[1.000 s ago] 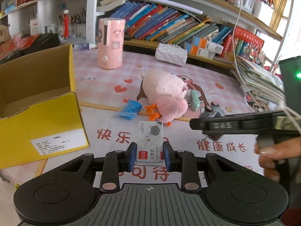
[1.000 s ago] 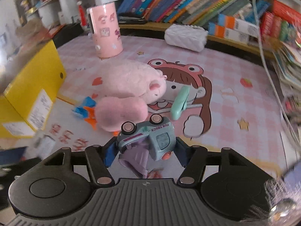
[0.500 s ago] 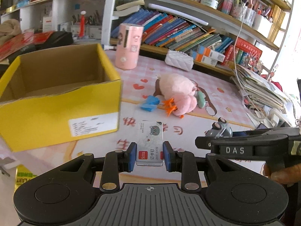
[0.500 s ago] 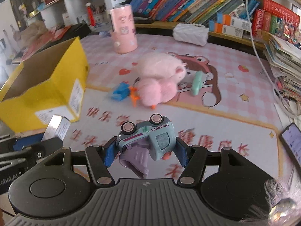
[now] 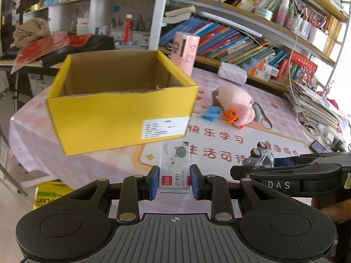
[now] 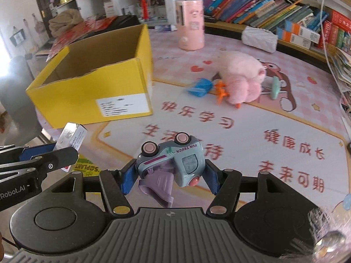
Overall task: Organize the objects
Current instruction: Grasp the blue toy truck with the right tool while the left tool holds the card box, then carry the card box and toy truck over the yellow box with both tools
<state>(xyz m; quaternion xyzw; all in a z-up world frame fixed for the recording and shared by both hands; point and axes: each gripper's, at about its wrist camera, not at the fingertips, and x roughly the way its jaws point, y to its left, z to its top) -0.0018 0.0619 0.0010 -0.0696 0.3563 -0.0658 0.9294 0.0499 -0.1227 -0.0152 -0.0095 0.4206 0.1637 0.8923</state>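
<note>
Both claws are carrying toward the yellow box [image 5: 122, 118]: left claw [image 5: 174, 180] grasping a staples packet [image 5: 174, 166], right claw [image 6: 169, 174] grasping a toy truck [image 6: 173, 162]; next, releasing above the box's opening.

Left gripper [image 5: 174, 183]: black body, ribbed grey centre plate with crosshair mark, two round side discs, brass-coloured pivot screws, blue finger pads [image 5: 154, 182]. Right gripper [image 6: 167, 176]: identical; "DAS" lettering beside its handle.
</note>
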